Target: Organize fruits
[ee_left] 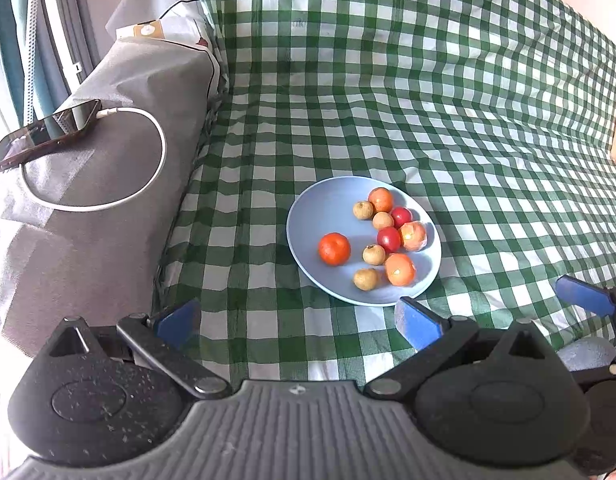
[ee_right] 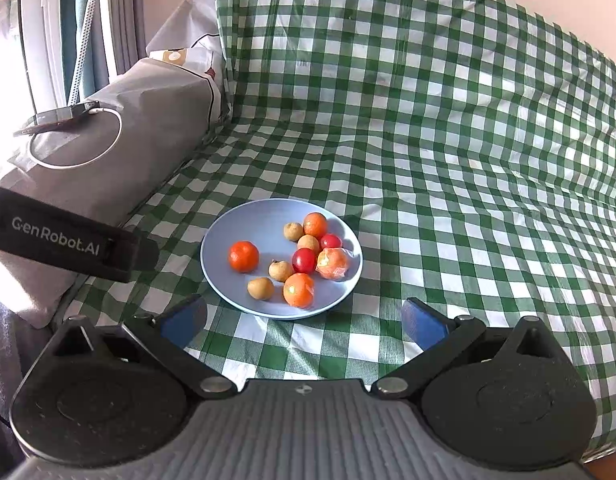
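A light blue plate [ee_left: 320, 208] [ee_right: 235, 232] lies on the green checked cloth. It holds several fruits: a bare orange [ee_left: 334, 248] [ee_right: 243, 256] apart on the left, wrapped oranges [ee_left: 400, 269] [ee_right: 298, 290], two red cherry tomatoes [ee_left: 388, 239] [ee_right: 303, 260] and small tan longans [ee_left: 365, 279] [ee_right: 260, 288]. My left gripper [ee_left: 297, 322] is open and empty just in front of the plate. My right gripper [ee_right: 303, 320] is open and empty in front of the plate. A blue finger of the right gripper [ee_left: 584, 294] shows at the right edge of the left wrist view.
A grey covered armrest [ee_left: 107, 184] [ee_right: 119, 152] stands at the left with a phone [ee_left: 47, 130] [ee_right: 55, 118] and a white charging cable [ee_left: 147, 168] on it. The checked cloth [ee_left: 428, 100] rises up a backrest behind. A black strap of the left gripper [ee_right: 67, 236] crosses the left.
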Demonstrator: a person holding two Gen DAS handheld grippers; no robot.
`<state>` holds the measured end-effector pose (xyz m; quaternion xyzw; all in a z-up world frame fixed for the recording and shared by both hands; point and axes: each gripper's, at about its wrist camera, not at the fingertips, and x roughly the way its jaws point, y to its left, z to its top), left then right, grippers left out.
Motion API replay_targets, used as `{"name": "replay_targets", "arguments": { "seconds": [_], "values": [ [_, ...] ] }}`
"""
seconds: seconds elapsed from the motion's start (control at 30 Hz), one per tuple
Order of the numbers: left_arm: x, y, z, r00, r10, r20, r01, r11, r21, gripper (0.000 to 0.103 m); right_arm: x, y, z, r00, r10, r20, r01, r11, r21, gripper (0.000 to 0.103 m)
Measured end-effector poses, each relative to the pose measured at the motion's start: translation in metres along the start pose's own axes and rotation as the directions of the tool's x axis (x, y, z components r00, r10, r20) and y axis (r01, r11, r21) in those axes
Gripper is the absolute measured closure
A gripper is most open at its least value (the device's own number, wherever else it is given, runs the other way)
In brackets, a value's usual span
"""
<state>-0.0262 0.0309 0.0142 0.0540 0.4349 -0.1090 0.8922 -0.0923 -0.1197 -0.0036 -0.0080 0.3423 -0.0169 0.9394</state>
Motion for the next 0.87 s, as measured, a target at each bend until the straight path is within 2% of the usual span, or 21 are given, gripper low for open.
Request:
{"name": "replay_targets", "arguments": {
  "seconds": [0.4, 0.63, 0.87],
  "values": [
    [0.007, -0.002, -0.001, 0.999, 0.042, -0.006, -0.042, 0.999, 0.034, 0.000, 0.005, -0.003, 0.001, 1.000, -0.005, -0.011, 0.005, 1.000, 0.019, 0.001],
    [0.013, 0.000, 0.000, 0.999, 0.032, -0.028, -0.031, 0.999, 0.018, 0.000, 0.009, -0.002, 0.001, 1.000, -0.005, -0.019, 0.005, 1.000, 0.019, 0.001],
    [0.014, 0.001, -0.002, 0.998, 0.059, -0.019, -0.059, 0.998, 0.015, 0.000, 0.011, 0.000, -0.001, 1.000, 0.005, -0.025, -0.004, 1.000, 0.010, 0.001]
  ]
}}
